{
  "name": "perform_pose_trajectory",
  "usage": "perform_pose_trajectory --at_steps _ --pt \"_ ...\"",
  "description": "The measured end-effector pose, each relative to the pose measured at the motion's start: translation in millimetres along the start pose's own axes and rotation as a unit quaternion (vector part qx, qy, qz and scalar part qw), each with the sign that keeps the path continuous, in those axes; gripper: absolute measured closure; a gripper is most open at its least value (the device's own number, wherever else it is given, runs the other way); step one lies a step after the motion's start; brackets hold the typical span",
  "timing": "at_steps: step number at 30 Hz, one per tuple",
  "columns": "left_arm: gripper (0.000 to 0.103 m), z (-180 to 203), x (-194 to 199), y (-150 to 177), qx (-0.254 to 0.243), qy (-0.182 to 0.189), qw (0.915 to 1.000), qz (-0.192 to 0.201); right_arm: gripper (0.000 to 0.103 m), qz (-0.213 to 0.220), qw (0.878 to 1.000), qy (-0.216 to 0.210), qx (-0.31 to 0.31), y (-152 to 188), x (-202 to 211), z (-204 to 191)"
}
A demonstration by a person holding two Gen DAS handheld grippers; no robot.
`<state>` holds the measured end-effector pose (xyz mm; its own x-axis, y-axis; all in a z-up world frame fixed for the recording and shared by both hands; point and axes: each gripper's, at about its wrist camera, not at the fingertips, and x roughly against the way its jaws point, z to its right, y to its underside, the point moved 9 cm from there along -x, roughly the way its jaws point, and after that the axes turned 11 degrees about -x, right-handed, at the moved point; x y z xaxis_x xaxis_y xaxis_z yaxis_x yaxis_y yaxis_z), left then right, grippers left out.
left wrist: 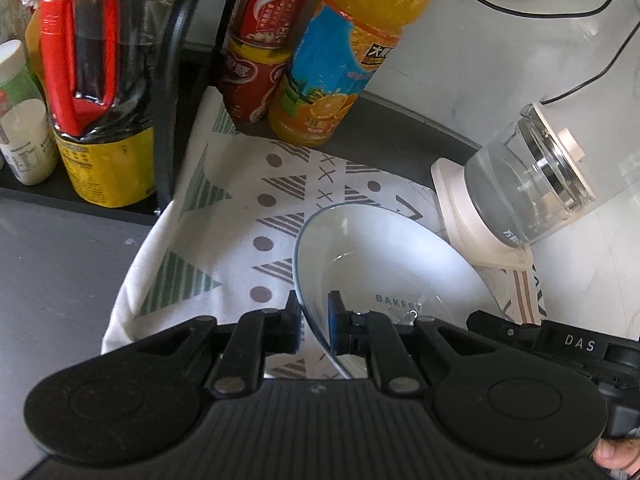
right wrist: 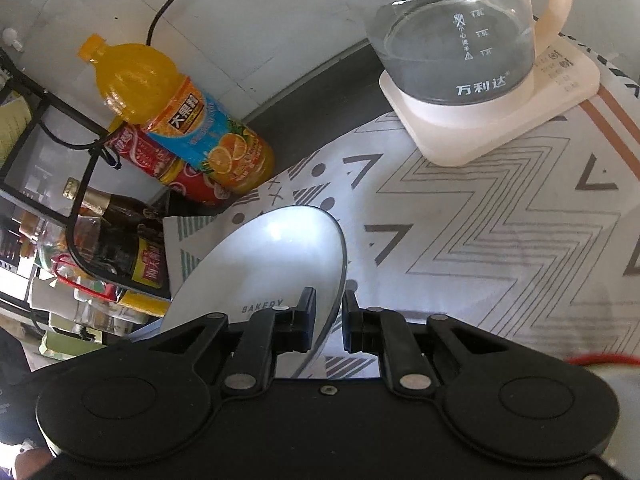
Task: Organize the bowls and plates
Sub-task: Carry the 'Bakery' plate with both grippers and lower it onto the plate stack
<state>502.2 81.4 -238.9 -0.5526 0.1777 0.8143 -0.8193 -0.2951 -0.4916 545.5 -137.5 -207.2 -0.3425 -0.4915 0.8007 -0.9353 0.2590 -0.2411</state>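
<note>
While the left gripper (left wrist: 314, 322) clamps the white plate's (left wrist: 384, 256) rim, the right gripper (right wrist: 329, 320) grips its opposite edge (marked BAKERY)

Orange juice bottle (left wrist: 344, 52) beside red cans (left wrist: 256, 44); glass kettle (right wrist: 456, 28) apart.

A home kitchen counter is shown. A glass kettle (right wrist: 460, 40) is stood on a patterned cloth (right wrist: 480, 240); left of the kettle, an orange juice bottle (right wrist: 180, 112), red cans (left wrist: 264, 8) and a dark sauce bottle (left wrist: 96, 100) are crowded by a black wire rack (right wrist: 52, 100).
</note>
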Motion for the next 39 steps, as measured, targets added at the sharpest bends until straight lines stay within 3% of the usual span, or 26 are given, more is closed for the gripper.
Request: perform_pose_trajectory --at_steps 17,31,39 --pt "0.092 -23.9 43.7 29.4 -0.037 0.027 0.9990 -0.001 0.089 0.045 0.999 -0.002 0.015 62.6 25.0 -17.9" --pt "0.092 -50.0 64.5 72.6 -0.033 0.034 0.9987 -0.017 0.089 0.026 0.997 0.018 0.064 118.4 28.8 -23.9" --pt "0.092 -59.7 60.6 92.2 -0.034 0.041 0.9973 -0.050 0.089 0.023 0.996 0.034 0.083 137.5 28.2 -22.8"
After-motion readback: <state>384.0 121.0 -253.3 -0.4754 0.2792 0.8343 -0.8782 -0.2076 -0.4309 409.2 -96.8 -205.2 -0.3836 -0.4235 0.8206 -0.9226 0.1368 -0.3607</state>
